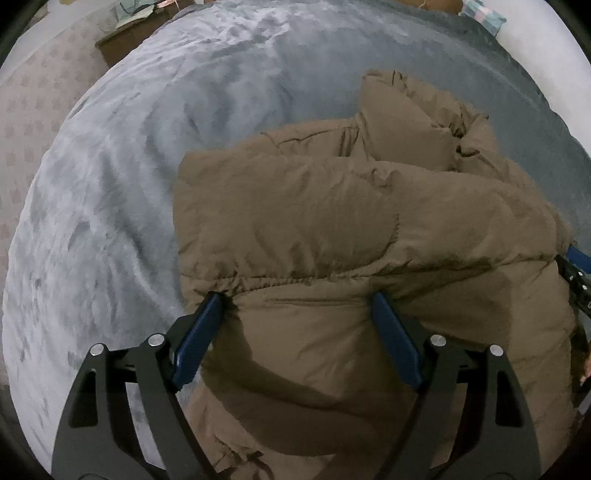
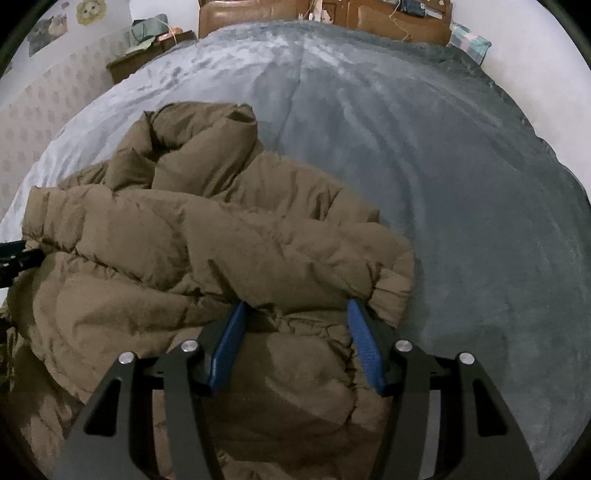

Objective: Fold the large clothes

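A brown puffer jacket (image 1: 332,221) lies bunched on the bed, its upper part folded forward over the lower part. My left gripper (image 1: 295,295) points steeply down at the gathered hem of that fold. Its blue fingers (image 1: 199,339) stand wide apart, astride the padding without pinching it. In the right wrist view the jacket (image 2: 184,240) fills the lower left. My right gripper (image 2: 295,302) is open too, its tips at the folded edge near the jacket's right end. Each gripper shows at the edge of the other's view: the right gripper (image 1: 576,277), the left gripper (image 2: 18,254).
A grey plush blanket (image 2: 443,184) covers the bed, with wide bare stretches beyond and to the right of the jacket. A brown headboard (image 2: 240,14) stands at the far end. A cluttered nightstand (image 2: 147,55) stands at the far left, and a plaid cloth (image 2: 469,40) lies at the far right.
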{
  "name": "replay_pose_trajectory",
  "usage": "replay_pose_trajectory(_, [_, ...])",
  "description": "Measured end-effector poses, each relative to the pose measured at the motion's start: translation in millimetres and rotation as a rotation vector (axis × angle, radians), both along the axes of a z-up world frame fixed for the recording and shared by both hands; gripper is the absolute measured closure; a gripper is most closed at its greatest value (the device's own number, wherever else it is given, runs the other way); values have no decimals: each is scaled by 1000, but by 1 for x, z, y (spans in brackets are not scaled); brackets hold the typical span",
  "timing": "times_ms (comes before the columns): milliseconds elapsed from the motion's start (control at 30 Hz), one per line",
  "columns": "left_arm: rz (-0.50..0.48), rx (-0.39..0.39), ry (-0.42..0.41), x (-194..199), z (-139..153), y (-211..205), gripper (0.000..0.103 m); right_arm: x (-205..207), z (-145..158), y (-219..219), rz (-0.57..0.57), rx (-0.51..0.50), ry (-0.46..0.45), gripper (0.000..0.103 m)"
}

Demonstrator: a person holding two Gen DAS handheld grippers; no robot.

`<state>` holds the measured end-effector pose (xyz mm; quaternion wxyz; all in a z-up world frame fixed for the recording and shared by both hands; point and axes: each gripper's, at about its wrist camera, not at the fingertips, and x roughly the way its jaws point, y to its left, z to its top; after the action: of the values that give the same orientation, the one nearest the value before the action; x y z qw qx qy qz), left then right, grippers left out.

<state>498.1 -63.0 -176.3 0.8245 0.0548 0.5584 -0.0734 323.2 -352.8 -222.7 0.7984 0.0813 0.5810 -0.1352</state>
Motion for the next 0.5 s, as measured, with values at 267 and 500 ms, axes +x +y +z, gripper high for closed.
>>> replay_pose_trajectory(267, [-4, 8, 10, 2, -8, -2, 18, 4, -12, 1, -3, 13, 26, 45])
replay_pose_trajectory(500, [-8, 17, 19, 8, -9, -6, 18, 9, -19, 3, -11, 15, 39, 44])
